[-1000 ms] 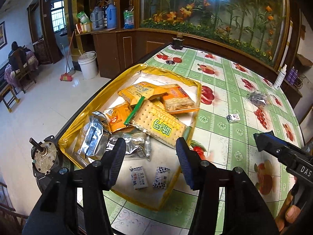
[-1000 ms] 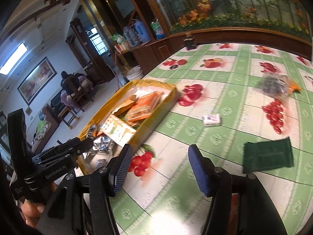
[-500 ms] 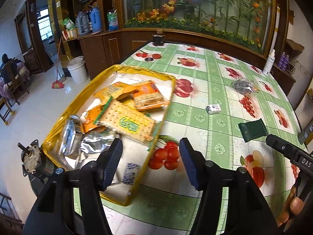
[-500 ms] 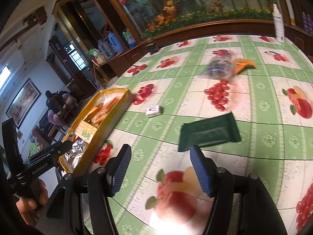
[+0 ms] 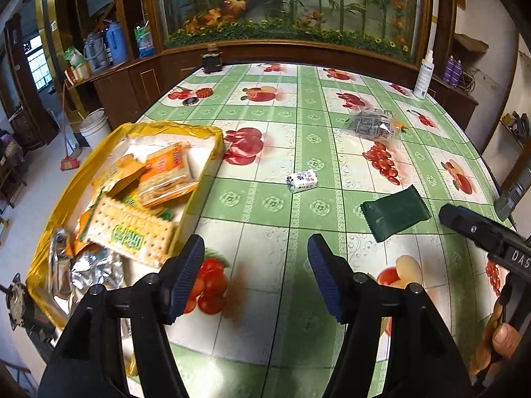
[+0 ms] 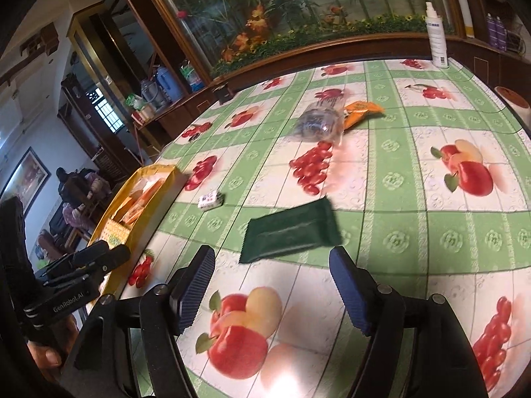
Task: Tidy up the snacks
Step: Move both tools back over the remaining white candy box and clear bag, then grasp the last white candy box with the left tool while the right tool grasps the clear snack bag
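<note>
A gold tray [image 5: 79, 179] at the table's left edge holds cracker packs [image 5: 166, 172] and foil packets [image 5: 96, 268]; the tray also shows in the right wrist view [image 6: 139, 172]. A dark green snack pack [image 6: 292, 229] lies flat just beyond my open, empty right gripper [image 6: 272, 285]; the pack also shows in the left wrist view [image 5: 395, 214]. A small white candy [image 5: 302, 180] and a clear bag with an orange packet [image 6: 322, 122] lie farther out. My left gripper [image 5: 255, 272] is open and empty, right of the tray.
A green fruit-print cloth covers the table [image 5: 318, 106]. A white spray bottle [image 6: 438, 36] stands at the far right edge, a dark jar [image 5: 212, 61] at the far edge. A wooden cabinet with a flower panel runs behind.
My left gripper has swung right, off the tray and over the bare cloth. My right gripper has swung right and forward, so the green pack now lies just ahead of its fingers.
</note>
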